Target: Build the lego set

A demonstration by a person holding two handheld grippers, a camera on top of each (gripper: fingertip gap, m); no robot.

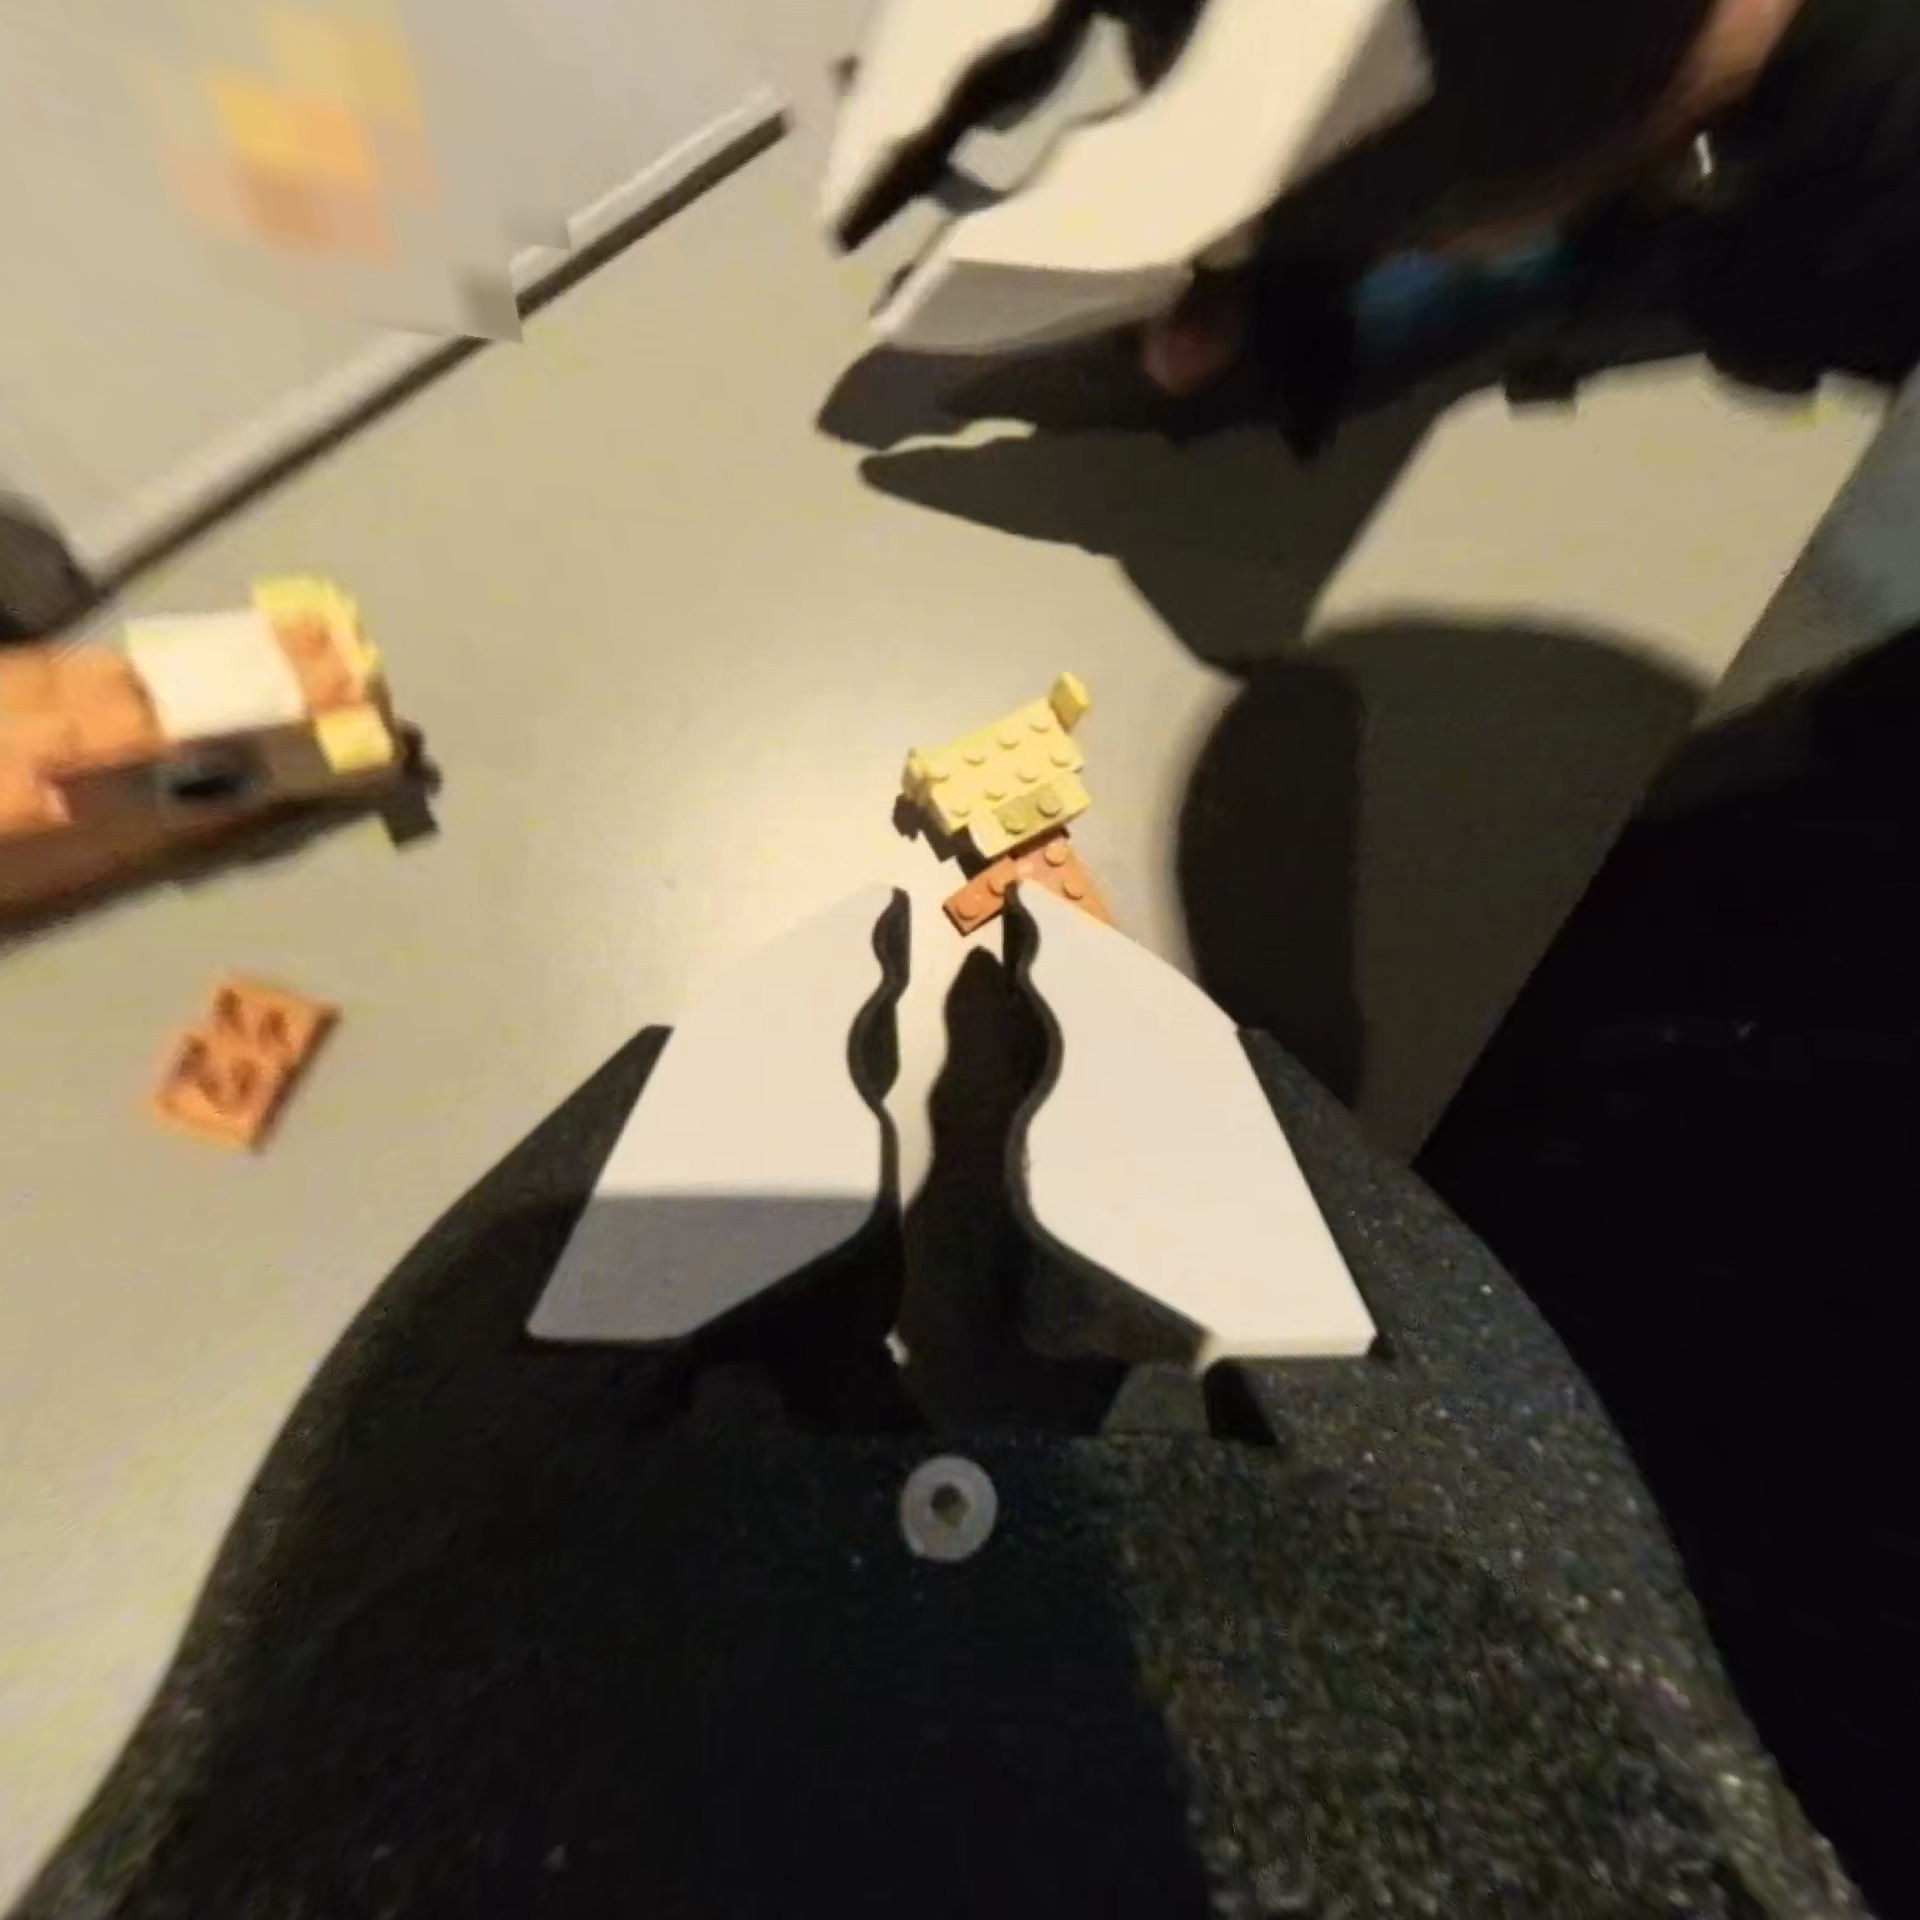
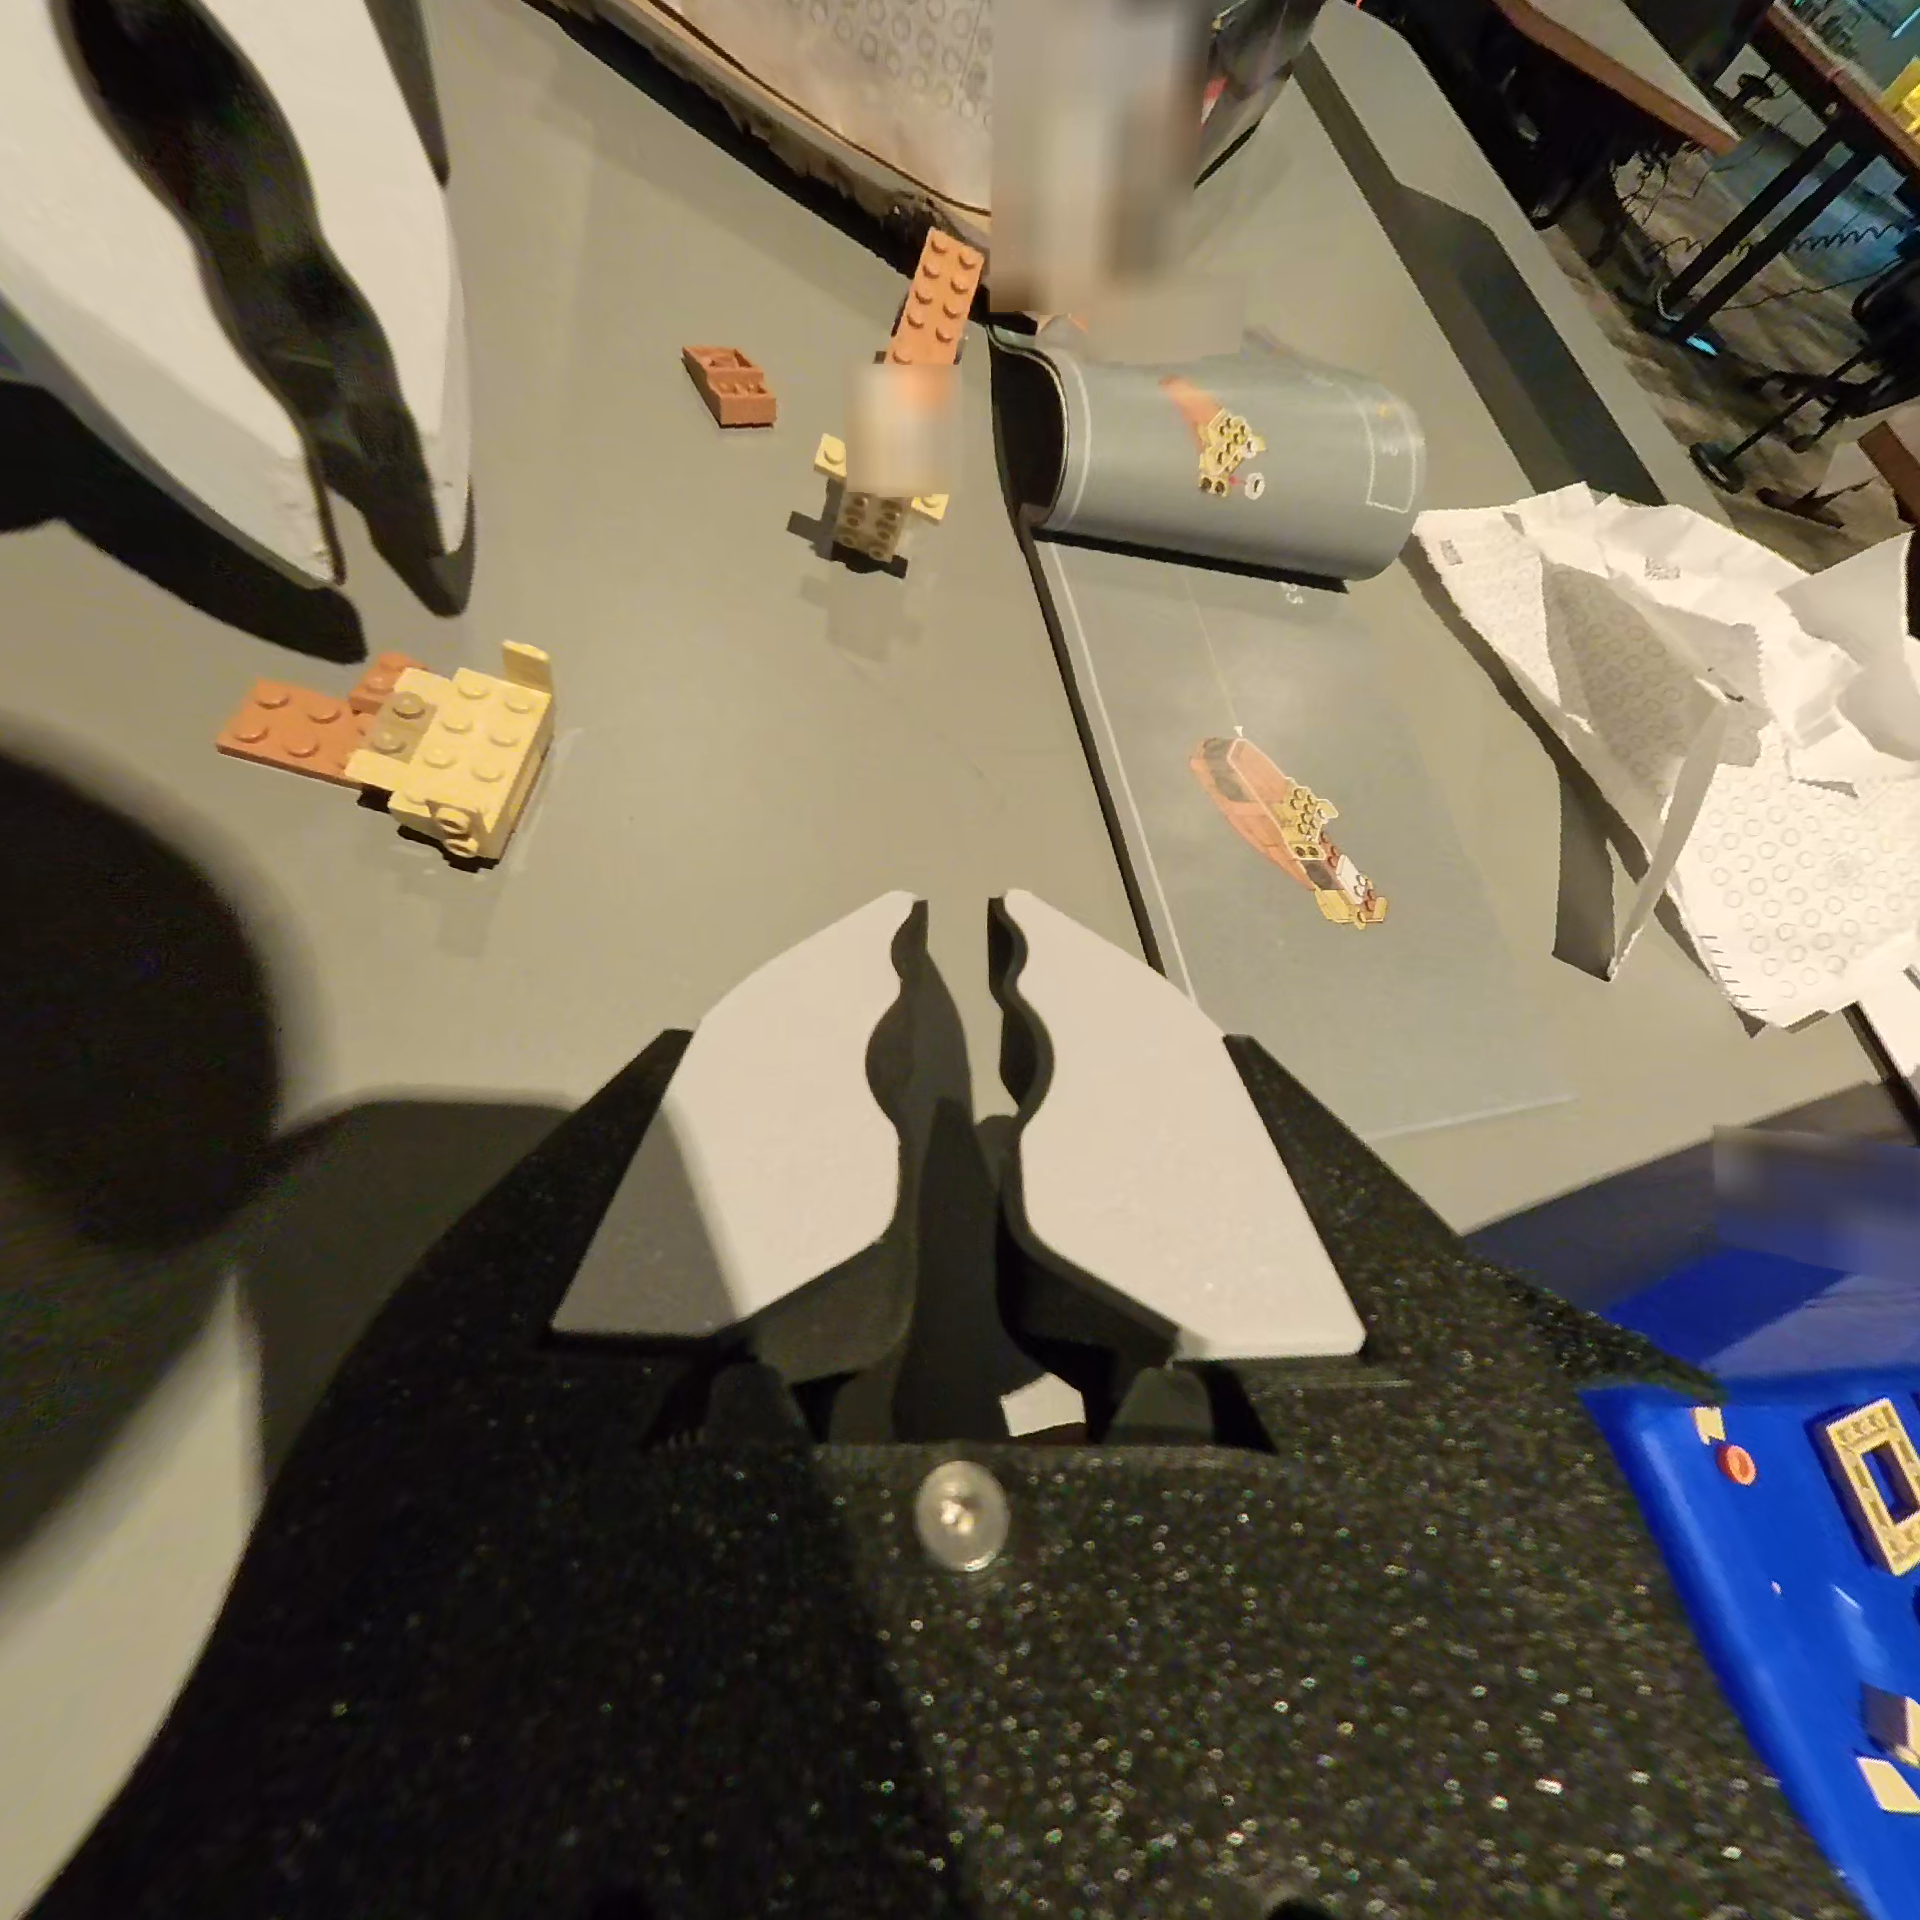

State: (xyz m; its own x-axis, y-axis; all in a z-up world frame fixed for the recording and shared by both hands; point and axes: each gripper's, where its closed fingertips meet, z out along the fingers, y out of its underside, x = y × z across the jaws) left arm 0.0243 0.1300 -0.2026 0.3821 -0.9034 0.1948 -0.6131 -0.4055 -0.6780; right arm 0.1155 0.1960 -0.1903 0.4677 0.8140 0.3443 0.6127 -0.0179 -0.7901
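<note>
Item: tan-and-brown sub-assembly (image 1: 1003, 805), lying on the grey tabletop (image 1: 644, 623). In the left wrist view we find it directly ahead of the left tool (image 1: 951, 909), its brown plate (image 1: 1023, 883) reaching back to the fingertips; the view is blurred, so we cannot tell whether the plate is touching them or only just beside them. We judge the jaws nearly closed, a narrow gap between them, nothing clearly gripped.

Long axis: runs from the brown plate toward the tan block, roughly along the left tool's own line.

Right tool (image 2: 956, 909): narrow gap, holding nothing. We see the sub-assembly well off to its left and ahead.

Nearer tool: the left, we judge.

Also listed: a loose brown plate (image 1: 244, 1060) and a curled instruction sheet (image 2: 1226, 468).
</note>
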